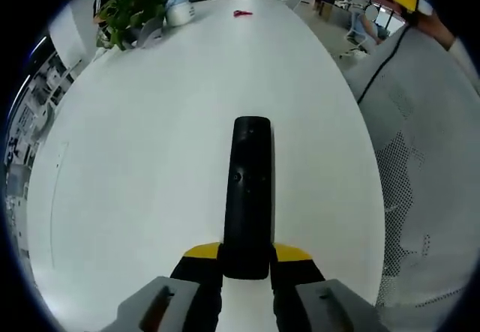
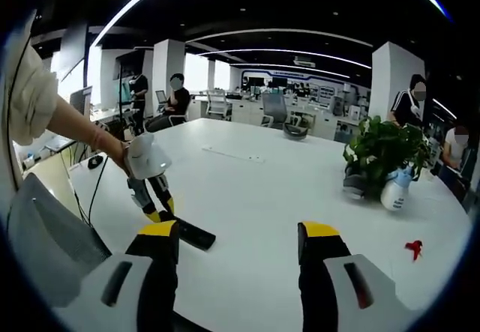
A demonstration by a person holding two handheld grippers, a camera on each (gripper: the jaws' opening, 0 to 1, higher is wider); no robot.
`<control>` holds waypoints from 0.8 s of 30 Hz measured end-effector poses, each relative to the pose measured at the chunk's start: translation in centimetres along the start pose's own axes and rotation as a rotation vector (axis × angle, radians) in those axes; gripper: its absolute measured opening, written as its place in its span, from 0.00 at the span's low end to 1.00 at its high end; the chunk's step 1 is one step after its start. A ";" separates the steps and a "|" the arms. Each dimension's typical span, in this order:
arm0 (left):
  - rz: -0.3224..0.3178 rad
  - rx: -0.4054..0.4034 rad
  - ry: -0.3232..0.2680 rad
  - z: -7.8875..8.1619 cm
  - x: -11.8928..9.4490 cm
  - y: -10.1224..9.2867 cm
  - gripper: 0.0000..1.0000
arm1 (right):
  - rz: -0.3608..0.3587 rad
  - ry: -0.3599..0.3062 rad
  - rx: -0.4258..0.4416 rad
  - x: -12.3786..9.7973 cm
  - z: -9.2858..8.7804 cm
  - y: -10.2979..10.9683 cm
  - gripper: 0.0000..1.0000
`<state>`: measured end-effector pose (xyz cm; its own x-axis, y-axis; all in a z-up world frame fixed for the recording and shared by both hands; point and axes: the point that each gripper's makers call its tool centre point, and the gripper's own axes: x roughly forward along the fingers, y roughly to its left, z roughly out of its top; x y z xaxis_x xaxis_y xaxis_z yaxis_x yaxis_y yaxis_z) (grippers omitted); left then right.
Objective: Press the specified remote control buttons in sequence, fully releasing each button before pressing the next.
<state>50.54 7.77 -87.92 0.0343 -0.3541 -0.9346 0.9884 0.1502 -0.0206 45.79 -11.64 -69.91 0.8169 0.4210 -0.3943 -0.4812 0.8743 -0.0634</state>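
A long black remote control (image 1: 247,197) points away from me over the white table (image 1: 135,160), its near end clamped between the yellow-tipped jaws of my left gripper (image 1: 246,261). In the right gripper view the same remote (image 2: 191,234) lies low over the table (image 2: 255,189), held by the left gripper (image 2: 159,210) in a person's hand (image 2: 120,152). My right gripper (image 2: 240,246) hovers above the table with its jaws wide apart and nothing between them.
A potted green plant (image 1: 131,10) with a white bottle (image 1: 178,10) stands at the table's far end, also seen as plant (image 2: 382,148) and bottle (image 2: 396,189). A small red object (image 1: 242,13) lies nearby (image 2: 412,248). Several people stand and sit in the office behind.
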 end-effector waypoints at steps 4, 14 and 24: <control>0.000 0.004 -0.001 0.0 0.0 -0.6 0.24 | 0.003 0.005 -0.005 0.0 -0.1 0.1 0.66; -0.009 0.001 -0.014 -0.3 -0.1 -2.2 0.24 | 0.012 0.016 -0.019 0.1 -0.2 0.4 0.66; -0.009 -0.009 -0.031 -0.5 -0.2 -3.6 0.24 | 0.018 0.020 -0.029 0.1 -0.3 0.6 0.66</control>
<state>46.89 7.72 -87.87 0.0296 -0.3837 -0.9230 0.9873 0.1553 -0.0329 45.52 -11.17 -70.24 0.8017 0.4311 -0.4141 -0.5049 0.8592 -0.0830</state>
